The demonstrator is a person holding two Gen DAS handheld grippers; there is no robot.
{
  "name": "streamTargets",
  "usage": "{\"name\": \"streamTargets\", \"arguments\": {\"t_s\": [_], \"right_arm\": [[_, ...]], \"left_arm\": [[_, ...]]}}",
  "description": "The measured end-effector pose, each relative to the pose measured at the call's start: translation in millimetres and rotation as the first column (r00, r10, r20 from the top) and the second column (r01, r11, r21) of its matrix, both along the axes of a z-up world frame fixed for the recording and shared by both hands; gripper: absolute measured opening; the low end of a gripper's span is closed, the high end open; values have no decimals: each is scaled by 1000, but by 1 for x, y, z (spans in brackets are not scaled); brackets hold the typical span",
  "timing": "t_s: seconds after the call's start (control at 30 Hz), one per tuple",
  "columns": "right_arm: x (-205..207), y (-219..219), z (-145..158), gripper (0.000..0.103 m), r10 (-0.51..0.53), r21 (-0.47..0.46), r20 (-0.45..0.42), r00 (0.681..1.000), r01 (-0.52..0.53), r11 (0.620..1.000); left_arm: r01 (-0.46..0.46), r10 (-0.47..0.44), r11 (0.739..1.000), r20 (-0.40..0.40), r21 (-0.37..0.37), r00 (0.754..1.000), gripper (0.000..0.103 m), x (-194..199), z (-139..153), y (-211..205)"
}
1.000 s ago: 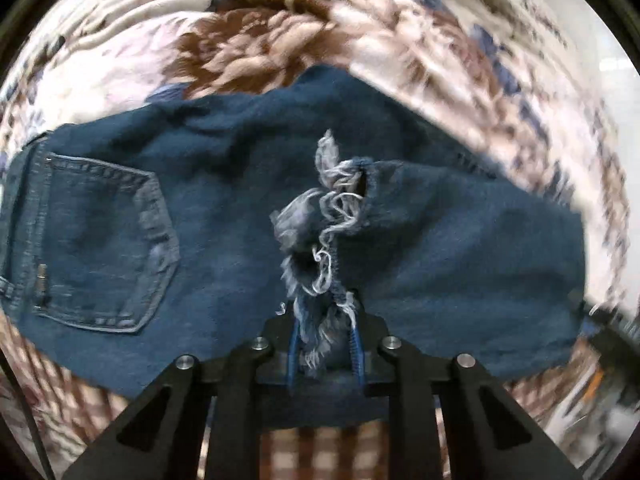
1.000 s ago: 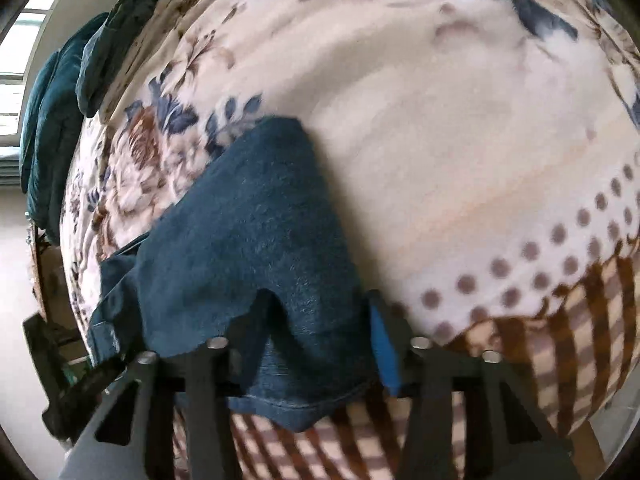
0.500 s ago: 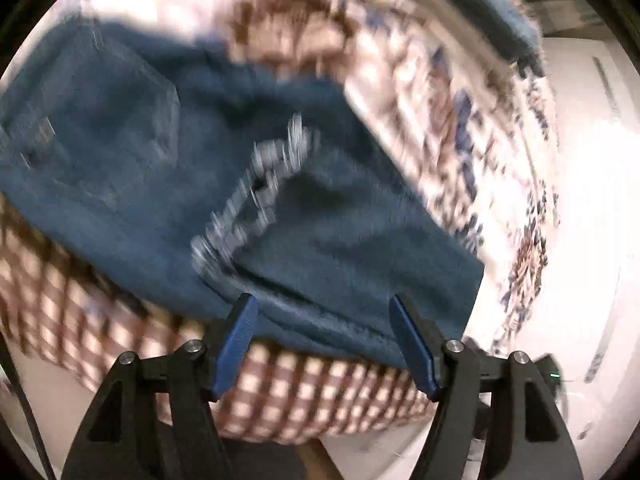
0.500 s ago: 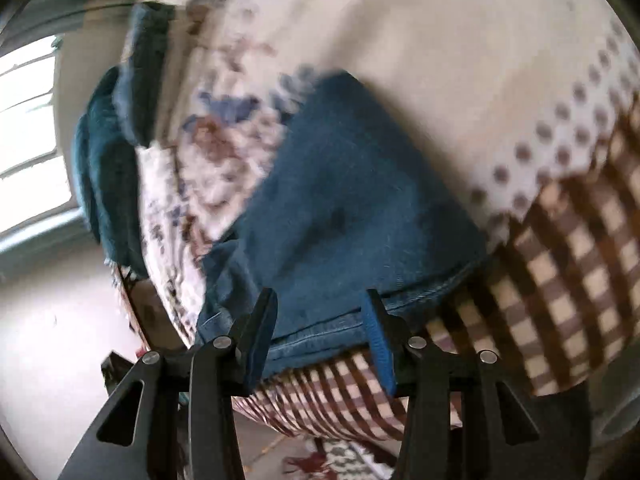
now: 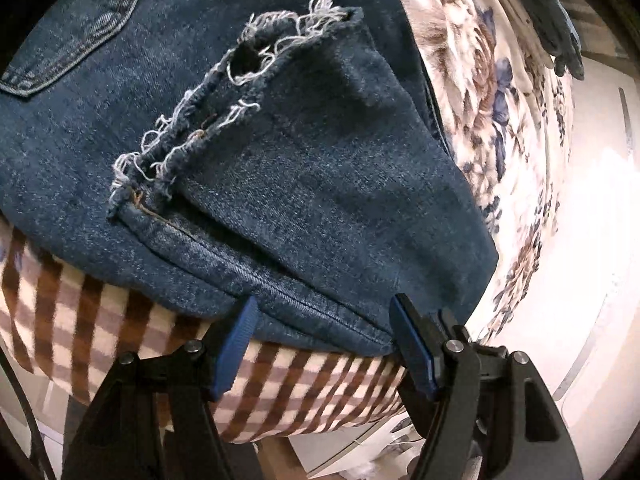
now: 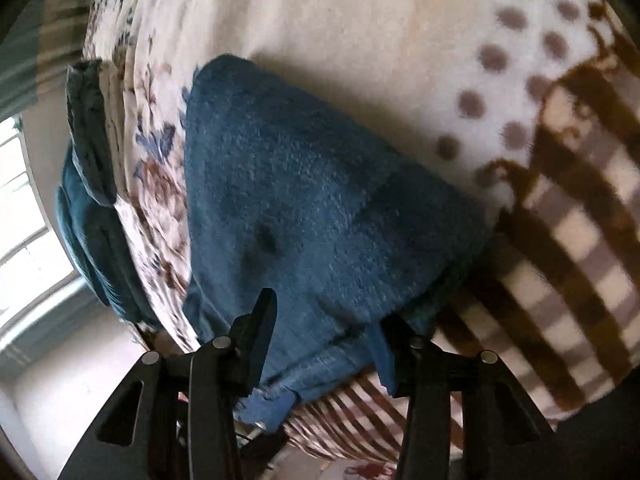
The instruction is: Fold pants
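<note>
Dark blue jeans [image 5: 304, 184] lie folded on a blanket-covered bed, the frayed leg hem [image 5: 224, 92] laid over the seat near a back pocket [image 5: 68, 28]. My left gripper [image 5: 320, 332] is open, its blue pads either side of the folded side seam at the bed's edge, holding nothing. In the right wrist view the jeans [image 6: 312, 216] lie folded, the waistband at the near edge. My right gripper [image 6: 324, 328] is open with its fingers straddling that near edge.
The bed carries a cream floral blanket [image 5: 480, 92] with a brown checked border [image 5: 120, 320] that hangs over the near edge. Teal bedding [image 6: 84, 208] is piled at the far side by a window. Pale floor lies beyond the bed.
Both grippers have opened and let go of the jeans. The frayed hem has been laid down on the seat. Both grippers have drawn back to the bed's near edge.
</note>
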State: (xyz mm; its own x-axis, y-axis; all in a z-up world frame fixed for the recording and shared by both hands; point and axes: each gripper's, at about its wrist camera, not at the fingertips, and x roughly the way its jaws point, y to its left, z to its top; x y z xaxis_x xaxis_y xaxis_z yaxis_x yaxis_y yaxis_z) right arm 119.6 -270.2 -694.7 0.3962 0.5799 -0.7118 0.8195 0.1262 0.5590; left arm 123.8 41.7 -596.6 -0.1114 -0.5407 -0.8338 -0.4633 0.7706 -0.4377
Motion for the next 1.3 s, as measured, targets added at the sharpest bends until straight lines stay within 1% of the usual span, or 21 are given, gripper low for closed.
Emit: {"name": "streamTargets", "arguments": {"t_s": [0.03, 0.07, 0.13, 0.2, 0.27, 0.37, 0.5, 0.53, 0.57, 0.6, 0.7, 0.77, 0.93, 1.0, 1.07, 1.1, 1.17, 1.2, 1.23, 1.27, 1.3], "right_arm": [[0, -1, 0, 12, -24, -3, 10, 1000, 24, 1000], [2, -2, 2, 6, -31, -22, 16, 999, 32, 999], [10, -2, 12, 6, -36, -24, 70, 997, 38, 999], [11, -3, 30, 6, -36, -37, 128, 991, 41, 998], [6, -6, 41, 6, -75, 4, 162, 984, 76, 997], [6, -9, 46, 6, -88, 38, 175, 981, 83, 996], [4, -9, 43, 6, -61, 44, 154, 986, 55, 998], [5, -9, 42, 6, -48, 38, 147, 988, 43, 998], [4, -8, 41, 6, -31, 30, 134, 990, 27, 999], [1, -8, 40, 6, -18, 27, 129, 991, 14, 1000], [-2, -5, 39, 6, 34, -9, 113, 993, -33, 999], [1, -2, 41, 6, 86, -46, 96, 992, -81, 996], [3, 6, 34, 6, 181, -106, 20, 983, -178, 978], [8, 11, 29, 10, 245, -135, -22, 969, -246, 960], [15, 16, 26, 20, 320, -131, -36, 947, -322, 938], [16, 18, 27, 27, 354, -116, -35, 935, -355, 928], [14, 19, 35, 64, 394, -100, -49, 918, -397, 912], [11, 17, 43, 68, 402, -112, -50, 914, -405, 907], [8, 16, 50, 70, 410, -128, -49, 911, -413, 902], [7, 12, 58, 70, 420, -151, -54, 906, -423, 893], [7, 9, 62, 70, 424, -166, -61, 904, -428, 888]], "left_arm": [[-16, 16, 1000, -11, -19, 1000, 66, 0, -3, 0], [-34, 33, 999, -21, -37, 999, 66, -2, -4, 3], [-87, 84, 992, -35, -87, 996, 66, -3, -8, 5], [-135, 128, 982, -60, -131, 990, 66, -4, -13, 4], [-180, 167, 969, -85, -171, 982, 66, -8, -18, 4], [-238, 220, 951, -112, -196, 969, 66, -14, -28, 4], [-345, 329, 920, -112, -185, 937, 64, -18, -35, 13], [-345, 335, 924, -88, -165, 938, 53, -18, -32, 14], [-324, 320, 935, -48, -143, 946, 41, -16, -26, 14], [-288, 289, 951, -9, -116, 957, 36, -14, -19, 12], [-229, 232, 972, 74, -53, 970, 35, -10, -3, 10], [-206, 208, 978, 102, -26, 973, 35, -7, 2, 10], [-189, 185, 981, 87, 49, 979, 35, 2, -9, 17], [-177, 174, 984, 60, 38, 983, 34, 3, -15, 20], [-172, 171, 984, 30, 37, 985, 37, -2, -9, 25], [-145, 144, 989, 18, 35, 989, 39, -4, -3, 25], [-53, 53, 996, 4, 73, 999, 46, -7, 13, 23], [2, -4, 995, 24, 100, 1000, 47, -6, 24, 21], [50, -59, 989, 61, 136, 996, 48, -2, 36, 19], [106, -133, 973, 124, 204, 983, 55, 8, 50, 16], [135, -178, 962, 170, 237, 969, 61, 16, 58, 14]]}}
